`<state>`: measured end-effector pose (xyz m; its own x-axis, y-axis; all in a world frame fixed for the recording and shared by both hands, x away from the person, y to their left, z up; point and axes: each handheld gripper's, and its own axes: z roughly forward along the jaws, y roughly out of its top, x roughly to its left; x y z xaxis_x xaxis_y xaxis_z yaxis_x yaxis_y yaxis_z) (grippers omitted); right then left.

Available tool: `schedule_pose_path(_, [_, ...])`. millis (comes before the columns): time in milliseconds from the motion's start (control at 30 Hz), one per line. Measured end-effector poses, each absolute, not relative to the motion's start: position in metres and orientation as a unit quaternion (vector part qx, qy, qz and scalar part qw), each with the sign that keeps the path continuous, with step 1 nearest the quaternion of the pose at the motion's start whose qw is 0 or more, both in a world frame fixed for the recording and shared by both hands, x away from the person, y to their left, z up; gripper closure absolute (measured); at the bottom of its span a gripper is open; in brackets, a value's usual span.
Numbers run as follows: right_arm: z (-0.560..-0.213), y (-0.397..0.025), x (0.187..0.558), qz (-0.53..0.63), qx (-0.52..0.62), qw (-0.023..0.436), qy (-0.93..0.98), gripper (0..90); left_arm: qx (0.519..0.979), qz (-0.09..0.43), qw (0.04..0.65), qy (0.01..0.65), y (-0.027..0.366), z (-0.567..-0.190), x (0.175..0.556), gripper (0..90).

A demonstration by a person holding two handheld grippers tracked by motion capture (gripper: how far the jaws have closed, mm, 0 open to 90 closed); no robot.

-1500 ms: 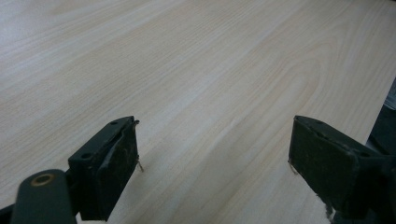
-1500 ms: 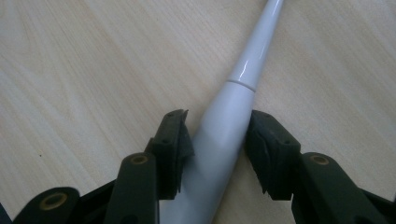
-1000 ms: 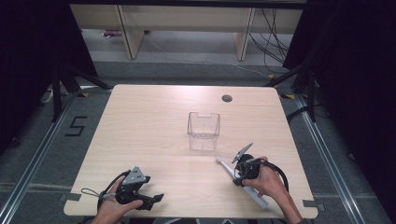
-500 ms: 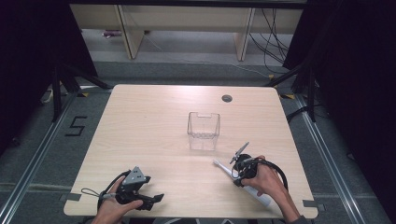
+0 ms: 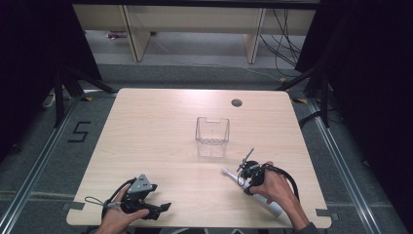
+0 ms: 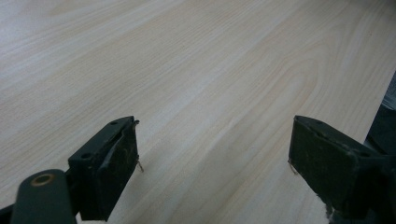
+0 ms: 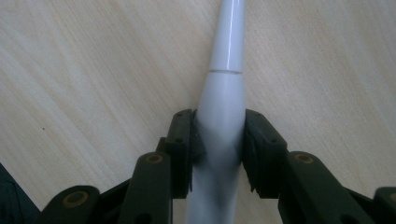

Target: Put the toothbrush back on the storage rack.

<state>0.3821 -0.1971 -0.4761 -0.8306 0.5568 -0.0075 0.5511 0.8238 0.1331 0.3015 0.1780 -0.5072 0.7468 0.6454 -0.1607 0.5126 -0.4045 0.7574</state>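
Toothbrush (image 7: pixel 222 116) clamped in right hand-held gripper (image 7: pixel 219 135), clear box (image 5: pixel 212 136) near, left hand-held gripper (image 6: pixel 215 158) open w/ nothing between.

There is one sign to read. It is a big black number 5 (image 5: pixel 79 131). It is on the grey floor (image 5: pixel 44 161), just to the left of the table (image 5: pixel 160 122), near the table's far left corner. The number is made of straight black lines, like tape.

Nothing else has words or numbers that can be read. The table top is plain wood with no letters on it. The clear box (image 5: pixel 212 136) on the table has no label. The white toothbrush (image 7: pixel 222 107) has no name or brand on the part that shows. The black jaws have no letters on them.
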Motion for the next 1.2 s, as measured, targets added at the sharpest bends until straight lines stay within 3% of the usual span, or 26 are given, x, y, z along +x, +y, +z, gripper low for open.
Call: schedule_pose_path(1200, [-0.474, -0.188, 0.378, 0.017, 0.265, 0.028, 0.964, 66.9, 0.835, 0.079, 0.419, 0.347, 0.178, -0.506, 0.301, 15.0])
